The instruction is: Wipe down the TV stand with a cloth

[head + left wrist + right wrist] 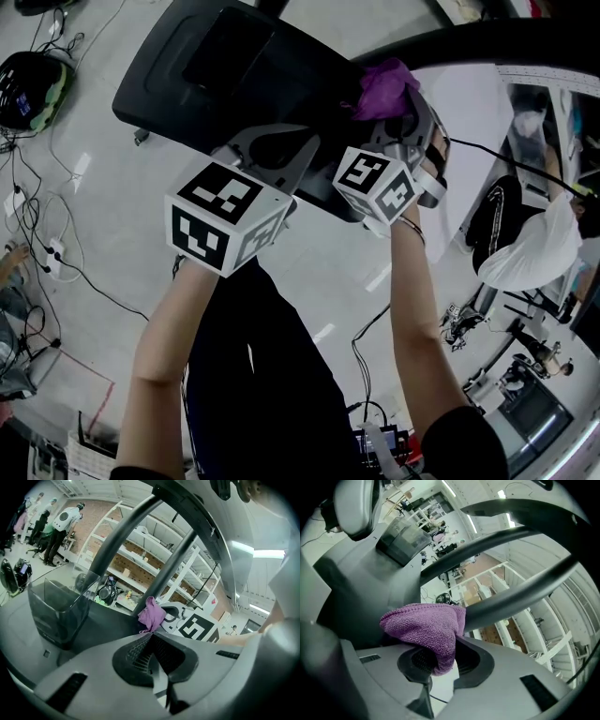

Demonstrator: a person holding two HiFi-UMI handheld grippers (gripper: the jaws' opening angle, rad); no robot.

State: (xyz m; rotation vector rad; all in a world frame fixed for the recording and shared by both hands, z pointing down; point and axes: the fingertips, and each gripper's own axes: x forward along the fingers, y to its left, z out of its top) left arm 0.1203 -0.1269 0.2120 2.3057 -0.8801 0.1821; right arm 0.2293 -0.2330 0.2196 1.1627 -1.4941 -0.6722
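The black TV stand base (234,75) with its dark tray (56,611) lies below me, and its dark poles (126,536) rise past both grippers. My right gripper (392,111) is shut on a purple cloth (382,89), which is bunched against the stand where a pole (511,602) meets the base. In the right gripper view the cloth (426,627) hangs out between the jaws of that gripper (436,663). My left gripper (277,145) hovers just left of it over the base edge. Its jaws are shut with nothing between them (152,641), and it looks toward the cloth (151,613).
A black helmet (28,89) and loose cables (47,253) lie on the floor to the left. A person in white (534,244) sits at the right near equipment. White shelving (140,559) and several standing people (61,527) are behind the stand.
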